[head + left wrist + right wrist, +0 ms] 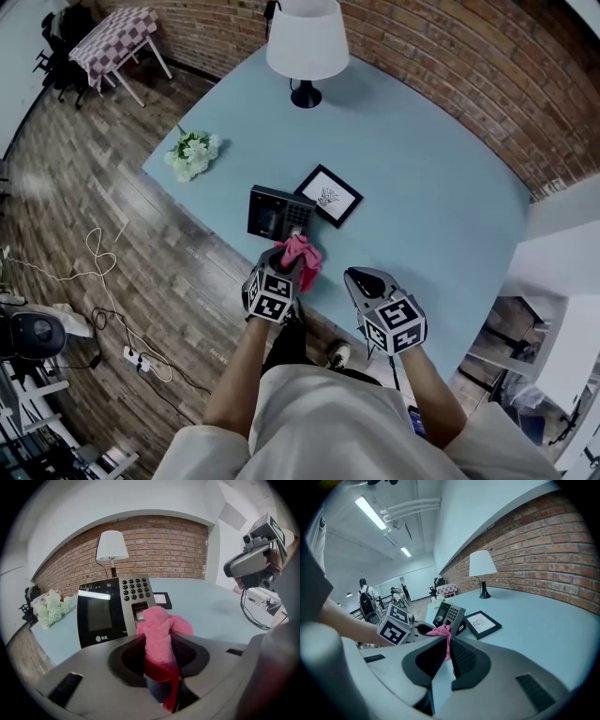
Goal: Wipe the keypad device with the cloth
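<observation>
The keypad device [277,212] stands near the front edge of the light blue table [441,206]; it is black with a screen and a grey key block. My left gripper [292,265] is shut on a pink cloth [303,254], and the bunched cloth sits right in front of the device's lower right corner. The left gripper view shows the cloth [161,637] clamped between the jaws, just short of the device [110,613]. My right gripper [362,278] hovers to the right over the table edge with its jaws shut and nothing in them. In the right gripper view the device [449,615] is ahead left.
A black-framed picture [328,195] lies just right of the device. A white-shaded lamp [307,47] stands at the far end and a bunch of white flowers [192,153] at the left corner. Cables [103,272] trail on the wooden floor.
</observation>
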The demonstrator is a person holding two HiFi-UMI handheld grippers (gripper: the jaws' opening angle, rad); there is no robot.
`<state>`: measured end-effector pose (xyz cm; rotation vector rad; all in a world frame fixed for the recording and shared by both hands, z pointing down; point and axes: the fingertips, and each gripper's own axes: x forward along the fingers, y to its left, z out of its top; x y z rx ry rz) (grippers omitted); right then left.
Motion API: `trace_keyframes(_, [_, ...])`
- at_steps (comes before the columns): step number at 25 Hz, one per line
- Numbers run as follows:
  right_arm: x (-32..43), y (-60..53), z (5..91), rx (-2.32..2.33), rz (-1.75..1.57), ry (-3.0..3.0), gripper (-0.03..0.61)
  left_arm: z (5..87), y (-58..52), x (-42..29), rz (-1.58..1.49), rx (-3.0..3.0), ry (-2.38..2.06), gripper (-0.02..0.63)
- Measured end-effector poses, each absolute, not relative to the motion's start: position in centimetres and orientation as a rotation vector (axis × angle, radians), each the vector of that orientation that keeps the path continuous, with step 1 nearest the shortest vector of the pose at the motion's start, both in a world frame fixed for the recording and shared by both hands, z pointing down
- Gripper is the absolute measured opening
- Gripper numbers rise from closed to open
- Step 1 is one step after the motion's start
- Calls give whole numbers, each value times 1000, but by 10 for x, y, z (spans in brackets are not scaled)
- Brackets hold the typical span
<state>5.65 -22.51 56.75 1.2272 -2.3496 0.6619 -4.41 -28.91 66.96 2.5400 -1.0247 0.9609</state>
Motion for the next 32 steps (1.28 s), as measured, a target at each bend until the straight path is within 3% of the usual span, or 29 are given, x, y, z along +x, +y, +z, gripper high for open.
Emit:
trace_keyframes(12, [68, -226, 519, 1329, 634, -2436, 32, 636, -281, -63, 793, 2501, -1116, 163])
trace_keyframes(32, [80, -111, 340, 1251, 274, -2767, 31, 409, -116, -68, 363, 2613, -1570, 163])
